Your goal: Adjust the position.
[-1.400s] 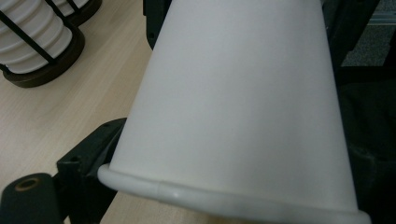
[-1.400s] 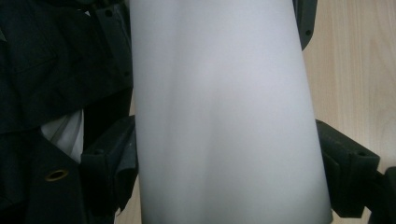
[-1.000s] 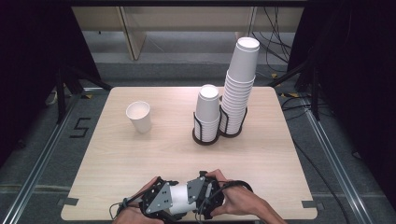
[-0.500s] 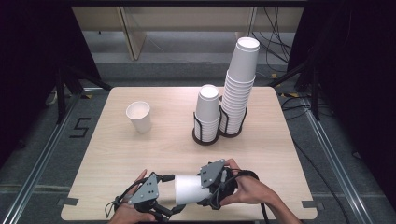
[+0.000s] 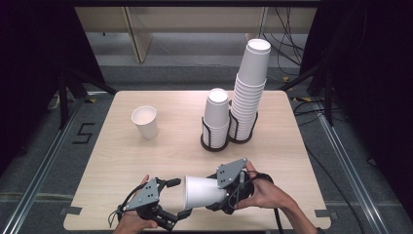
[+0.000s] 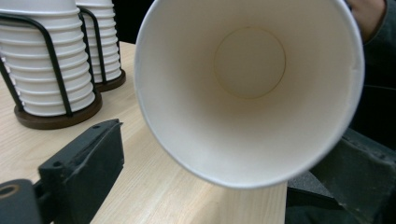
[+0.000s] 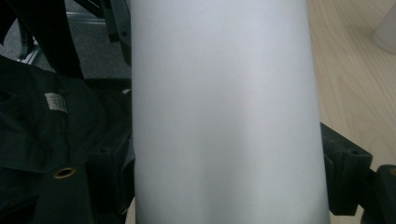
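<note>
A white paper cup [image 5: 204, 191] lies level just above the table's near edge, mouth toward the left. My right gripper [image 5: 217, 192] is shut on its wall near the base; in the right gripper view the cup [image 7: 224, 112] stands between the jaws, both pressing its sides. My left gripper [image 5: 180, 198] is open. Its jaws have just been opening, and the cup's rim sits between them. In the left gripper view the cup's mouth [image 6: 250, 88] faces the camera and the left finger [image 6: 84, 163] stands apart from it.
One cup [image 5: 145, 121] stands upright at the table's back left. A short cup stack [image 5: 216, 119] and a tall cup stack [image 5: 249, 92] stand in black wire holders at the back centre. Bare wood table [image 5: 122, 161] lies between them and my grippers.
The two grippers have drawn apart. The right one has carried the cup to the right, and the left jaws have opened off its rim.
</note>
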`<action>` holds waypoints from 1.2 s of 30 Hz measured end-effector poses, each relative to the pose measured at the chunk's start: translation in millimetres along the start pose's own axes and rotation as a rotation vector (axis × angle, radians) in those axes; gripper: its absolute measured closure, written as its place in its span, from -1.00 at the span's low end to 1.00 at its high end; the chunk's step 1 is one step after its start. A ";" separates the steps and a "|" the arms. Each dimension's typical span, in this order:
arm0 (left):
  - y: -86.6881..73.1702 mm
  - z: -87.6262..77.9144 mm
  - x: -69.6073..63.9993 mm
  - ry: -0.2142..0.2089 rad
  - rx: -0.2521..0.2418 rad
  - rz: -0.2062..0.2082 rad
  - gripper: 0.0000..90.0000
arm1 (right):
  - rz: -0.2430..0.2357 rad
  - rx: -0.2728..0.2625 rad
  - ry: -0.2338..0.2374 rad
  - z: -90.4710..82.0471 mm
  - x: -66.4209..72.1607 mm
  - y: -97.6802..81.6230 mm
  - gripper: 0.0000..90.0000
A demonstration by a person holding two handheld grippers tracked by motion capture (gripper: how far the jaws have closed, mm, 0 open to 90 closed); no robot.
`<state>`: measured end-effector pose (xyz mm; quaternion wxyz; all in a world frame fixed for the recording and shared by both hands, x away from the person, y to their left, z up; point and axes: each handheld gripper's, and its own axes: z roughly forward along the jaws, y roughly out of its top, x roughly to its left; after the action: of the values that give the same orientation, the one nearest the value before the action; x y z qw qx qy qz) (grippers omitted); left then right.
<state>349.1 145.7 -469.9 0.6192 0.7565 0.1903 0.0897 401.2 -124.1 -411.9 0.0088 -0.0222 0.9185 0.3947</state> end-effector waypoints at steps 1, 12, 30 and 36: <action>0.2 0.4 -0.3 -0.006 -0.006 0.000 -0.93 | -0.007 -0.008 0.007 1.2 0.0 0.3 -0.50; 0.6 7.1 -6.5 -0.047 -0.036 -0.020 -0.99 | -0.021 -0.036 0.058 10.8 3.7 1.9 -0.50; 0.9 8.2 -11.1 -0.064 -0.034 0.033 -0.91 | -0.022 -0.037 0.114 22.3 5.8 -0.2 -0.50; 1.5 8.0 -10.5 -0.073 -0.036 0.052 -0.84 | -0.014 -0.040 0.120 22.6 4.6 -1.9 -0.50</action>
<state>342.8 134.0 -469.1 0.6367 0.7528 0.1463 0.0814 396.6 -109.2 -429.0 -0.0440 -0.0523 0.9091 0.4109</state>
